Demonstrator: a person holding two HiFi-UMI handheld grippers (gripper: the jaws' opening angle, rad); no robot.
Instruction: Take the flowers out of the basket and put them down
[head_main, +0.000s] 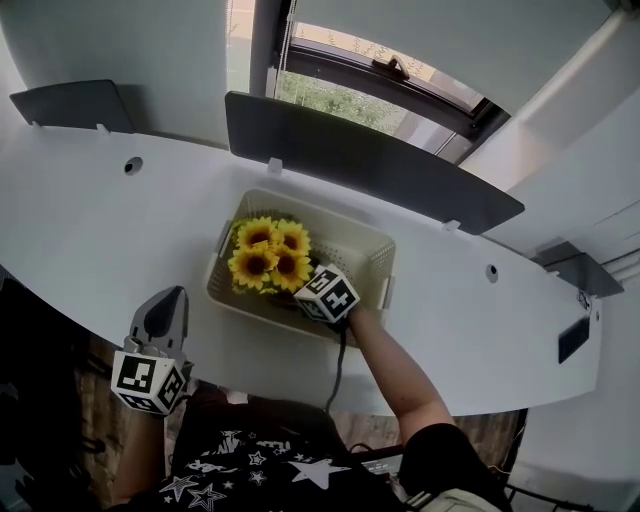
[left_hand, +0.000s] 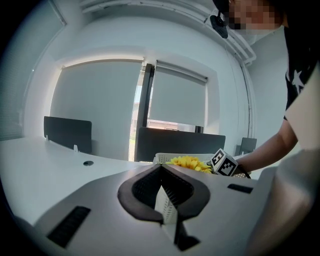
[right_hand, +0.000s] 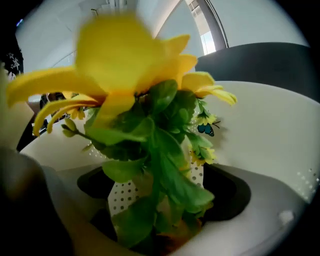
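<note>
if starting nearest the body, find the left gripper (head_main: 168, 298) low over the near edge of the desk (head_main: 90, 220), pads pressed together on nothing, well apart from the work. next, past a bare forearm, the right gripper (right_hand: 159, 194), reached down into the basket (head_main: 372, 243), jaws standing apart on either side of the green leafy stems, not seen to bite.

just beyond, the flowers (head_main: 270, 255): a bunch of yellow sunflower heads, sitting in the basket's left half, close to its left wall. a small blue butterfly (right_hand: 205, 129) pinned among the leaves, so probably artificial: light, springy, nothing to bruise. petals and leaves soft, though, and apt to fold or slide out if pinched.

better to close low on the bundled stems, under the foliage, where likely stiffest, then lift straight up past the perforated wall. worth watching for a leaf snagging and dragging the light basket along; could steady the rim with the idle left.

farther out, white desk on both sides, room enough for laying the bunch down. beyond that a dark divider panel (head_main: 370, 165), then a window (head_main: 340, 100) tilted ajar, greenery outside.
</note>
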